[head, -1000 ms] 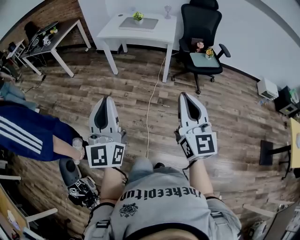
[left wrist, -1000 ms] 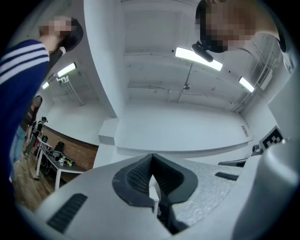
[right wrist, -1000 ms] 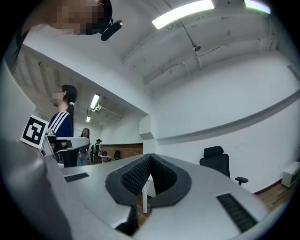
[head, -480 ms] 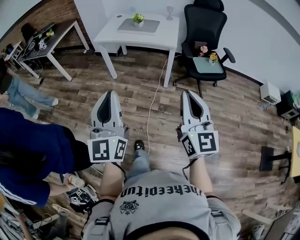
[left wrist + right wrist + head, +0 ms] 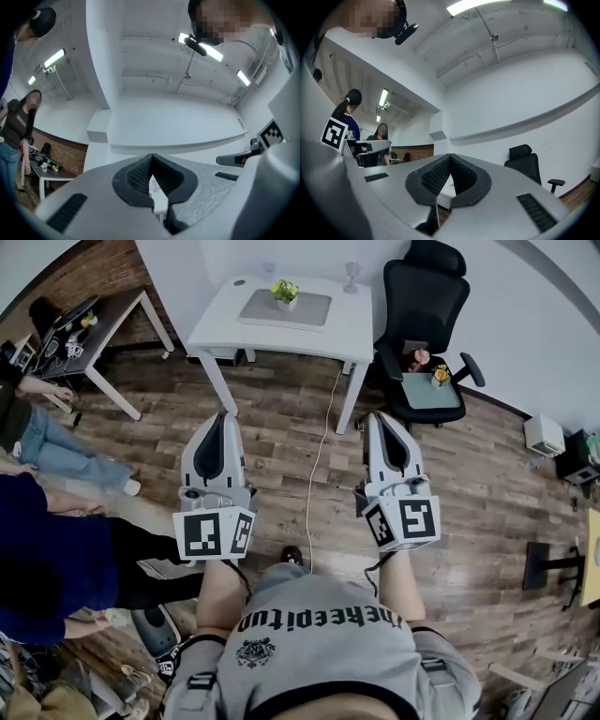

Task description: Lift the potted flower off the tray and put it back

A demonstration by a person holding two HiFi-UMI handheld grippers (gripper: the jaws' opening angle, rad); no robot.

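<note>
A small potted flower (image 5: 285, 292) with yellow-green blooms stands on a grey tray (image 5: 311, 311) on the white table (image 5: 225, 322) at the top of the head view. Both grippers are held out over the wooden floor, well short of the table. My left gripper (image 5: 223, 416) (image 5: 151, 157) is shut with nothing in it. My right gripper (image 5: 379, 416) (image 5: 450, 157) is likewise shut and empty. Both gripper views point slightly upward at the white walls and ceiling. A sliver of the table shows below the closed jaws.
A stemmed glass (image 5: 352, 276) stands on the table's far edge. To the right, a black office chair (image 5: 424, 296) holds another tray (image 5: 420, 393) with a small flower pot (image 5: 438, 376). A white cable (image 5: 315, 479) runs across the floor. People (image 5: 52, 554) and a dark desk (image 5: 105, 320) are at the left.
Both grippers have moved forward together toward the white table, which now sits nearer and lower in the head view. The people at the left have shifted. The jaws stay shut.
</note>
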